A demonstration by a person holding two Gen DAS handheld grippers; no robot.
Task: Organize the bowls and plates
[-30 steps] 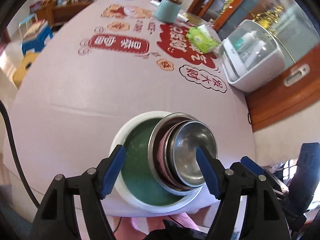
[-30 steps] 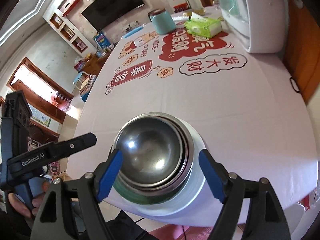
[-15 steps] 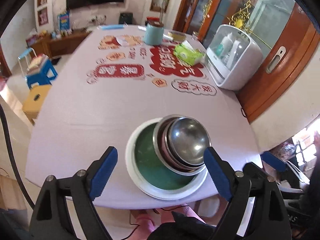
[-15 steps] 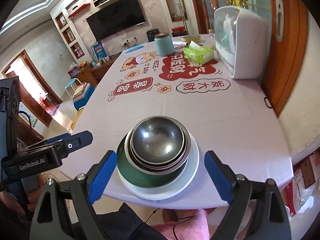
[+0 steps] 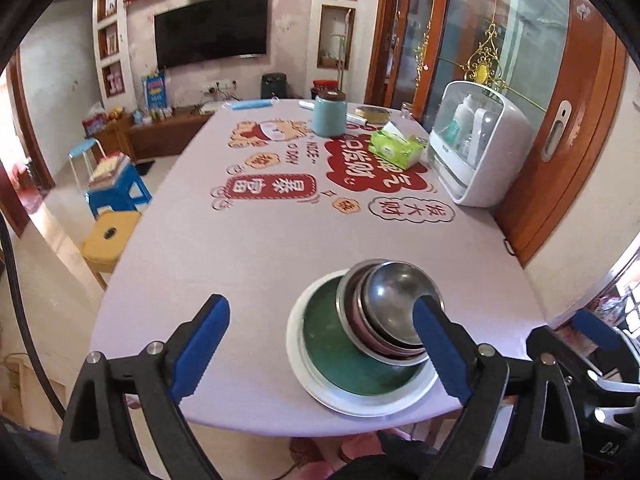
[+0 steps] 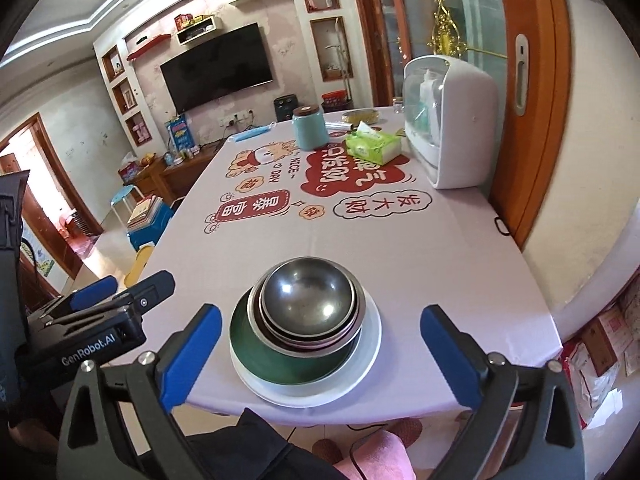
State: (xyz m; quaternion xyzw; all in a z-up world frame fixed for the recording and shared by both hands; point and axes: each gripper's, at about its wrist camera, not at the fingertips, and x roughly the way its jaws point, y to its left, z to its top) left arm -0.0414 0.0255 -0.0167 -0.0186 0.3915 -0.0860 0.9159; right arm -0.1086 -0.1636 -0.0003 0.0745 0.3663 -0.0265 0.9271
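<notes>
Illumination: bright, even daylight. Overexposure at 9 o'clock, at the doorway. Specular highlights appear on the steel bowl. Focus is sharp centrally. Strong fisheye curvature and black vignetting occupy all corners in both views.

I'm facing a long table under a pale cloth printed with red signs, and past its far end a black TV hangs on a pinkish wall between recessed shelves to its left and niches to its right. Below the TV runs a low wooden cabinet, and left of the table stand a blue stool stacked with books and a yellow stool on a pale floor. Right of the table are a brown wood door frame and glass panels with gold ornament, and daylight comes through a doorway left of the TV.
</notes>
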